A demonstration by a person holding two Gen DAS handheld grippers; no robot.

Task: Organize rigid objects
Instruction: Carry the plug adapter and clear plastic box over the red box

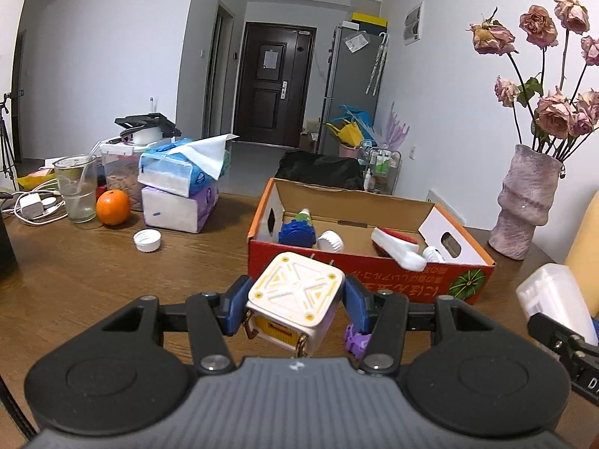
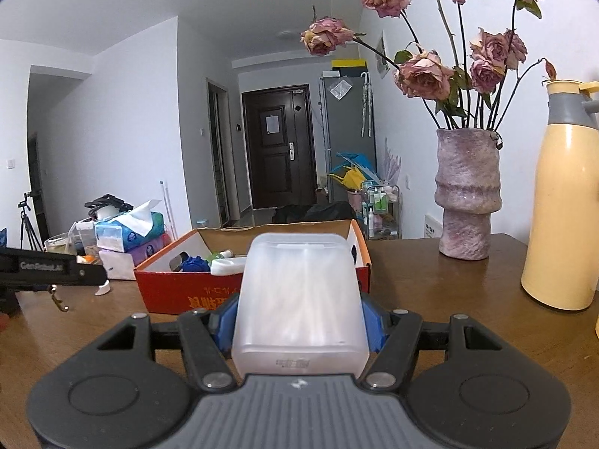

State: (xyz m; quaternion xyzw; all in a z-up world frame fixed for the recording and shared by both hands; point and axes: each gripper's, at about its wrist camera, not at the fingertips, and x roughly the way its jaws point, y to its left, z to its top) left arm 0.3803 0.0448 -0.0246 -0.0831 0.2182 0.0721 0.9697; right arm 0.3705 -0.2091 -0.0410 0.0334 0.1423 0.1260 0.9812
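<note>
Clamped between the blue pads of the left claw (image 1: 295,308) was a white cube (image 1: 295,299) with yellow patterned faces and small metal hooks at its lower edge, held just above the tabletop (image 1: 75,280). A purple piece (image 1: 357,340) sat under the claw's right finger. At that view's right edge the right claw (image 1: 554,321) showed from the side with its load.

The right claw (image 2: 299,321) gripped a frosted box (image 2: 299,299) by its sides, upright, over the same tabletop (image 2: 449,299).

Just beyond both claws stood an open red carton (image 1: 359,273), its flaps raised. Inside it lay a blue ridged cap (image 1: 297,234), a white cap (image 1: 331,241), a green-topped bottle (image 1: 303,217) and a white-and-red item (image 1: 398,247), the last resting on the near wall. The carton (image 2: 179,292) appeared in the right wrist view too, directly behind the frosted box.

Left of the carton, a loose white lid (image 1: 147,240) lay on the wood. Farther back were an orange (image 1: 113,207), a glass (image 1: 76,188) with a straw, and two stacked tissue packs (image 1: 179,194).

To the right, a vase (image 2: 468,194) of dried roses stood behind the carton, and a yellow flask (image 2: 561,202) stood nearer, at the edge.
</note>
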